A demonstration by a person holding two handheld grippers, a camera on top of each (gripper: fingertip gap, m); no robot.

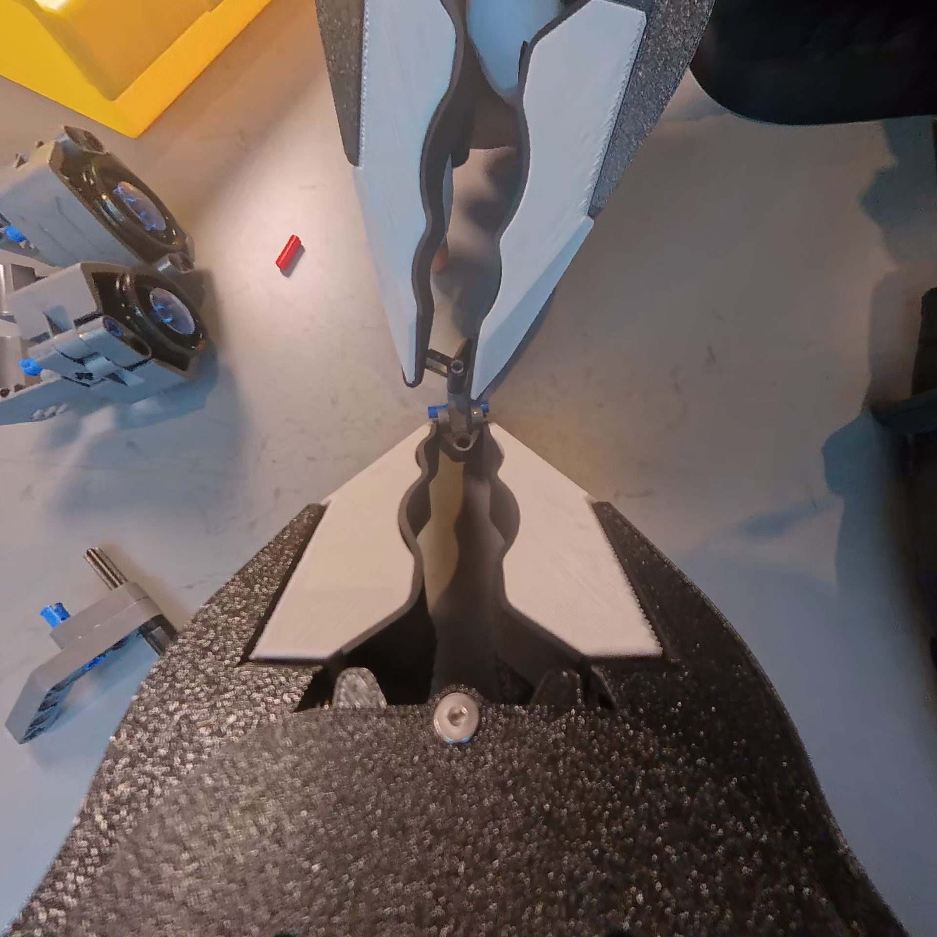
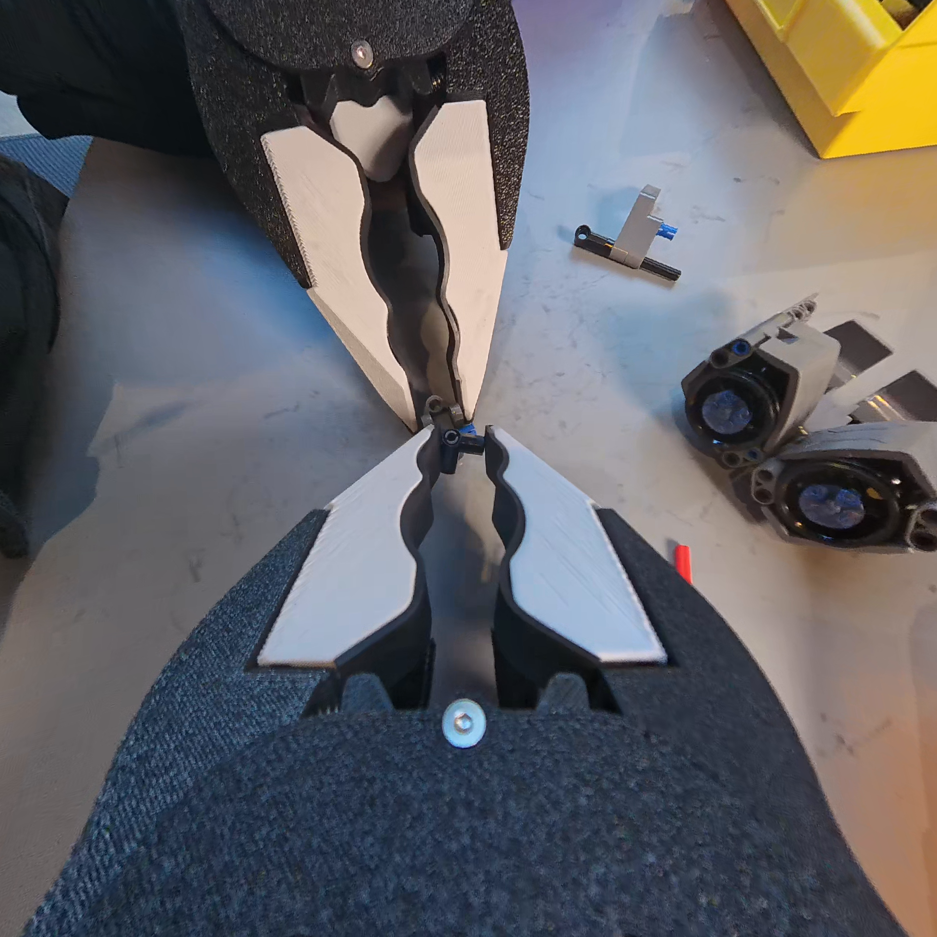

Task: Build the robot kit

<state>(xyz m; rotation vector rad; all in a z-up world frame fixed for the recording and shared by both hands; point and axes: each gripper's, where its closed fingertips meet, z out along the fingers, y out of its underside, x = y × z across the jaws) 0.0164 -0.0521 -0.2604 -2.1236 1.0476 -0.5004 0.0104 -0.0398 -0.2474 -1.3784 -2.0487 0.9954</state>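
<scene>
Now my left gripper (image 1: 459,431) is clamped on a small grey connector with blue pins (image 1: 458,417), and my right gripper (image 2: 459,446) pinches a little black connector (image 2: 450,448) between its tips. Both pieces meet tip to tip above the pale table (image 2: 608,355). Nearby lie two grey motor blocks (image 2: 791,436), a red peg (image 1: 289,253), a grey beam on a black axle (image 2: 628,243) and a yellow bin (image 2: 836,76).
</scene>
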